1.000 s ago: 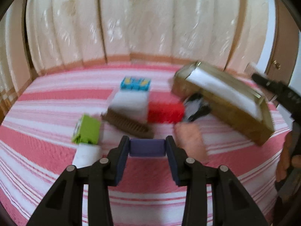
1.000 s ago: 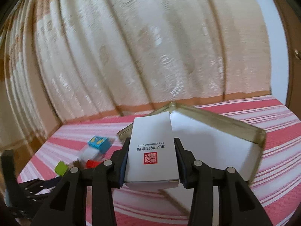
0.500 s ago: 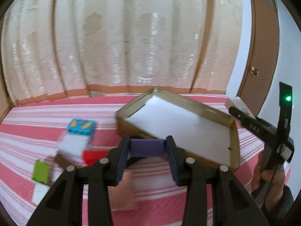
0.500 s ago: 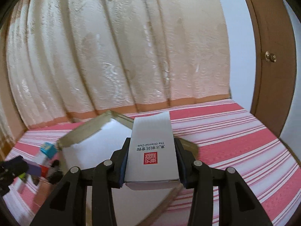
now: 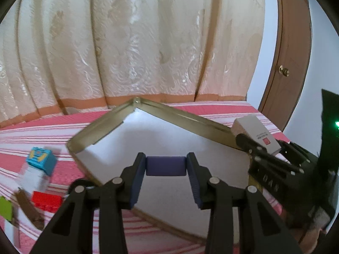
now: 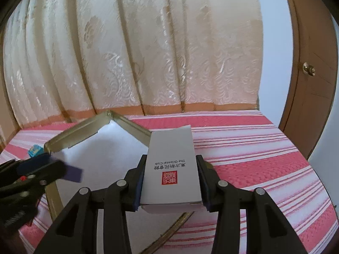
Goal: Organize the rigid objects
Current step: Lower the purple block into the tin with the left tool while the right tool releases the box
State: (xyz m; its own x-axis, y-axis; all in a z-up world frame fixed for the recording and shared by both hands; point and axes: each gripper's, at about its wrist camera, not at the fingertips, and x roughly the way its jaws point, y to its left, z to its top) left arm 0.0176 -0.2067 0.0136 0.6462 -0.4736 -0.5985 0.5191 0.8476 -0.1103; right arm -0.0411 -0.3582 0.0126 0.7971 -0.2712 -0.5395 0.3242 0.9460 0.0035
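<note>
Left wrist view: both loads over the tray.
My left tongs (image 5: 166, 166) clamp a purple block (image 5: 166, 166) above the tray (image 5: 180, 114); right tongs (image 6: 169, 177) grip the white box (image 6: 172, 165) at its far rim.

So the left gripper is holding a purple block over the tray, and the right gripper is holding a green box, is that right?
Not quite. The right gripper holds a white box with a red stamp, not a green one; the right wrist view shows it clamped between the pads. The rest stands: the left gripper holds the purple block over the tray.
</note>
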